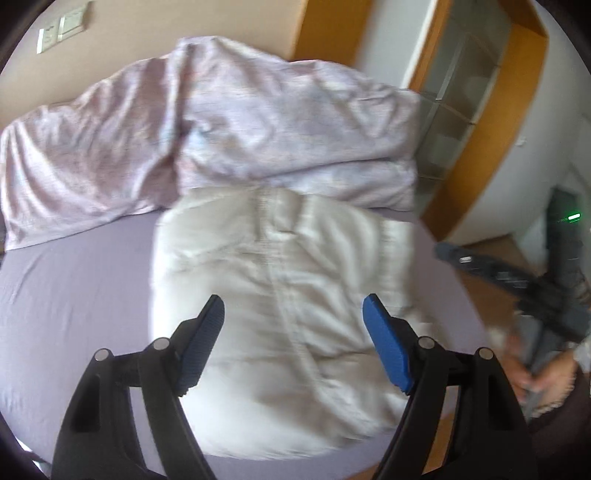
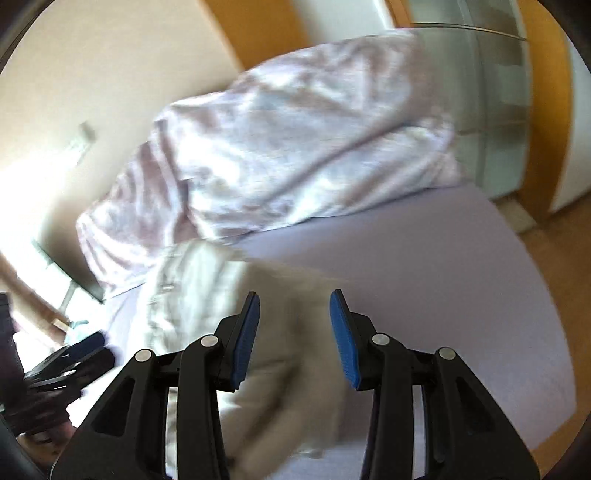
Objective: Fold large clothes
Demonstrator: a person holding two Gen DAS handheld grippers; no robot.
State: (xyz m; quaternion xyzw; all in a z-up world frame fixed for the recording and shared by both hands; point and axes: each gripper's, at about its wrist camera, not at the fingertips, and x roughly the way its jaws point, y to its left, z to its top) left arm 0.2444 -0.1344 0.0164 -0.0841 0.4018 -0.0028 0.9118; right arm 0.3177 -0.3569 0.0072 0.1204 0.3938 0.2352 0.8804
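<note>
Lay folded on the lilac bed sheet (image 1: 70, 280), a white garment (image 1: 280, 280), bulky and creased, with a stitched seam running down its middle. Sat roughly in the centre of the bed, its far edge touching a crumpled pinkish-lilac duvet (image 1: 229, 122) heaped against the beige wall (image 1: 155, 22). Showed blurred in both views.

Hovered above the near part of the garment, the left gripper (image 1: 293, 310), jaws set wide apart, blue pads (image 1: 388, 347) facing each other with nothing between them and no cloth pinched. Appeared clear of the fabric, though hard to judge through the blur.

Hung over the garment's right edge in the right wrist view, the right gripper (image 2: 294, 306), jaws standing part-way apart, narrower than the left pair. Held nothing: only the garment (image 2: 207, 288) and bare sheet (image 2: 461, 277) seen below the gap. Could not tell whether the fingertips brushed the cloth.

Seen at the right edge of the left wrist view, the other tool's dark body (image 1: 517, 280) with a hand (image 1: 543, 376) wrapped round its handle. Likewise glimpsed at the lower left of the right wrist view, the left tool's dark frame (image 2: 66, 365).

Stood beyond the bed, a wooden door frame (image 1: 491, 122) with frosted glass panels, and a wall switch plate (image 1: 66, 26) above the duvet. Showed past the bed's corner, a wood floor (image 2: 546, 280).
</note>
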